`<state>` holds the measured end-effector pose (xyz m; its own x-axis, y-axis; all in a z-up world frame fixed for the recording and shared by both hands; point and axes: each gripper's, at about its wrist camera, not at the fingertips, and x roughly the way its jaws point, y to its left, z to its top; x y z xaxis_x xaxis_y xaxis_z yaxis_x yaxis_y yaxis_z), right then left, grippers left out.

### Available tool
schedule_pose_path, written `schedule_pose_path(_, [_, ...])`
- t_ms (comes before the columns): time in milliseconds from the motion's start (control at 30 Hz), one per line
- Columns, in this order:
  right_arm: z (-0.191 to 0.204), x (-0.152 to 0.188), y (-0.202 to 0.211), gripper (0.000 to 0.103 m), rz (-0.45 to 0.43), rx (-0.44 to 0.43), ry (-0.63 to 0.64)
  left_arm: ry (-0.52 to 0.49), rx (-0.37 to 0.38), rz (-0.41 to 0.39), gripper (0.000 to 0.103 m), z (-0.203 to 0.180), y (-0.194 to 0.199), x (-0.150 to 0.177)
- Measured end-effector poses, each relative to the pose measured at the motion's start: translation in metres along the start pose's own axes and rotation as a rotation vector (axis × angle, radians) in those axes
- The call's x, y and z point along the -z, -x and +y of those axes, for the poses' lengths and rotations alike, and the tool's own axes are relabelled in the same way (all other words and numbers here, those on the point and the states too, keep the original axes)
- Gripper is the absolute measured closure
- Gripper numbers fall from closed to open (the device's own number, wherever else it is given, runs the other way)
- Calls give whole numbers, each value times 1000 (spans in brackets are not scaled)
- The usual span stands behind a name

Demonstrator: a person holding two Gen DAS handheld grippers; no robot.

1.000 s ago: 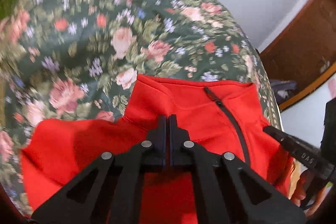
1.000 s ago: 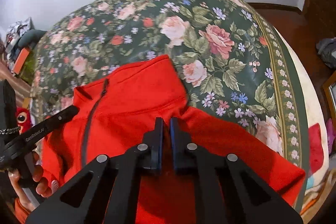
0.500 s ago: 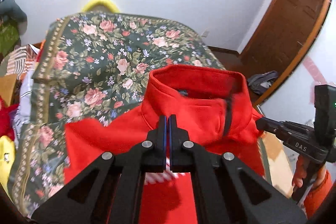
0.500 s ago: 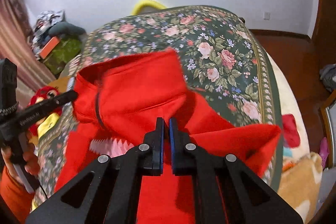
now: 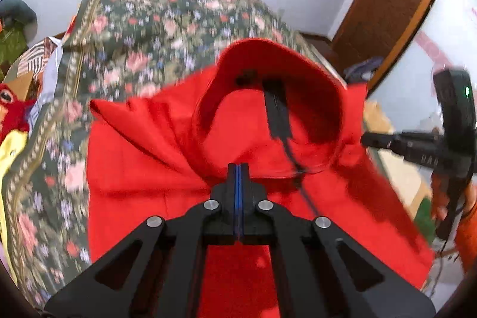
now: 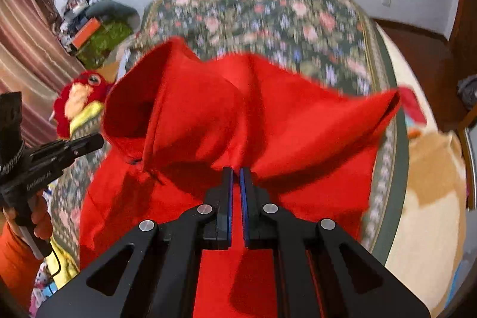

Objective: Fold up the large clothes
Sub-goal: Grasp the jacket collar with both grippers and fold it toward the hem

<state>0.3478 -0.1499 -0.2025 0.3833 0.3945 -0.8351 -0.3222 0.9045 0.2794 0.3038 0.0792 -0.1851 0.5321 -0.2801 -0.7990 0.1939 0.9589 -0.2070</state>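
A red fleece jacket (image 5: pixel 149 163) with a stand-up collar and black zip (image 5: pixel 278 121) hangs lifted over the floral bedspread (image 5: pixel 167 29). My left gripper (image 5: pixel 238 169) is shut on the fabric just below the collar. In the right wrist view the same red jacket (image 6: pixel 298 133) bunches up at my right gripper (image 6: pixel 236 172), which is shut on a fold of it near the shoulder. Each view shows the other gripper at its side edge, held by a hand in an orange sleeve (image 6: pixel 15 252).
The bedspread covers a bed (image 6: pixel 268 11) against a white wall. A red and yellow plush toy (image 6: pixel 77 103) and piled clutter (image 6: pixel 95 26) lie at the bed's left. A wooden door (image 5: pixel 387 5) stands at the right, with a tan blanket (image 6: pixel 429 198) beside the bed.
Both grippers have pulled back from the bed and risen with the jacket, so its collar and shoulders have lifted off the bedspread. More of the room shows now.
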Motion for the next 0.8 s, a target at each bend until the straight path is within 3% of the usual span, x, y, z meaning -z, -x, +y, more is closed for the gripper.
schedule_pose_path(167, [-3, 27, -5, 100, 45, 22, -8, -56, -67, 88, 103, -7, -13, 47])
schedule_pose_path(367, [13, 37, 8, 99, -5, 92, 58, -74, -105, 125, 100, -4, -9, 63])
schedule_pose_path(400, [16, 35, 11, 94, -17, 86, 66, -71, -106, 112, 98, -3, -4, 61])
schedule_pose_path(467, [22, 30, 13, 70, -32, 96, 68, -55, -106, 83, 89, -1, 5, 53])
schedule_pose_path(500, [27, 26, 14, 49, -53, 100, 74, -46, -107, 69, 78, 1, 7, 48])
schedule_pose_path(533, [31, 25, 15, 38, -73, 100, 84, -35, -112, 50, 68, 3, 11, 43])
schedule_pose_path(633, [45, 17, 6, 35, -89, 109, 135, -9, -121, 5, 60, 9, 15, 26])
schedule_pose_path(800, [51, 6, -31, 35, -25, 144, 175, 23, -142, -5, 59, 15, -3, 2])
